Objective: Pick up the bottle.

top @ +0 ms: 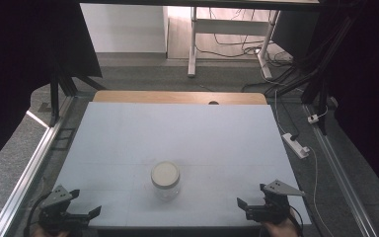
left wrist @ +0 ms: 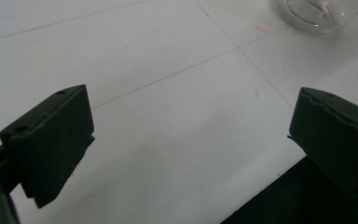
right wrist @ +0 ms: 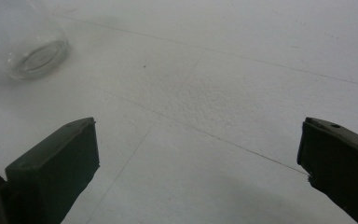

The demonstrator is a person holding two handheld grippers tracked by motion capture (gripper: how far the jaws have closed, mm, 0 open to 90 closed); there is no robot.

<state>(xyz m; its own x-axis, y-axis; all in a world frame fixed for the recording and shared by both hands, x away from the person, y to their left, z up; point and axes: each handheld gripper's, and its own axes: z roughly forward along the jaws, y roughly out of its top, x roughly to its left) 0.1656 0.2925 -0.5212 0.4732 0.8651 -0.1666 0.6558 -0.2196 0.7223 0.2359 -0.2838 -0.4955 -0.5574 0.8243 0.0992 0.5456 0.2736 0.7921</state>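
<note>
Glass jar (top: 166, 180) upright, lid seemingly on top; both grippers' jaws apart, empty

A clear glossy glass jar (top: 166, 185) with a matt pale lid stands on the matt white table (top: 128, 143).

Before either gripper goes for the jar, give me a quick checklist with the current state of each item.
1. Jar upright on the table: ok.
2. Lid on the jar: ok; whether it is screwed tight: cannot tell.
3. Left gripper open, nothing between its jaws: ok.
4. Right gripper open, nothing between its jaws: ok.
5. Path from each gripper to the jar free of other things: ok.
6. Either gripper touching the jar: not ok, both are apart from it at the near table edge.
</note>
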